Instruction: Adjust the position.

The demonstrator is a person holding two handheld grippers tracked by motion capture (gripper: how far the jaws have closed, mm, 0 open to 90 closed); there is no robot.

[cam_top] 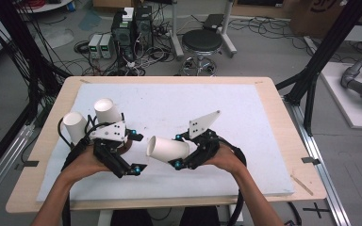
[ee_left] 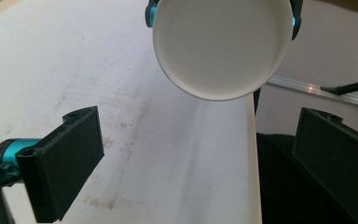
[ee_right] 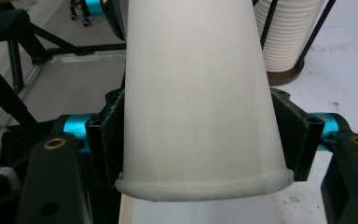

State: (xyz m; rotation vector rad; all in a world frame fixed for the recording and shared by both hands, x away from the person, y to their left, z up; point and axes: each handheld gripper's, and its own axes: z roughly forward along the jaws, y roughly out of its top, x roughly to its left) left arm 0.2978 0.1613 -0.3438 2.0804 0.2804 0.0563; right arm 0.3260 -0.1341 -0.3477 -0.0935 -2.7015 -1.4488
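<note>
While the right gripper (cam_top: 181, 153) clamps a white paper cup (cam_top: 167, 149) near its rim, its fingers (ee_right: 103, 140) press on both sides and the cup lies level above the counter (cam_top: 245, 117), bottom toward the left gripper (cam_top: 132, 153). The left gripper's fingers (ee_left: 60, 175) stand wide apart with nothing between them, just short of the cup's bottom. A stack of cups (cam_top: 107, 111) stands beyond the left fingers.

Two cup stacks (cam_top: 107, 111) crowd left edge; table (cam_top: 245, 108) right open
</note>
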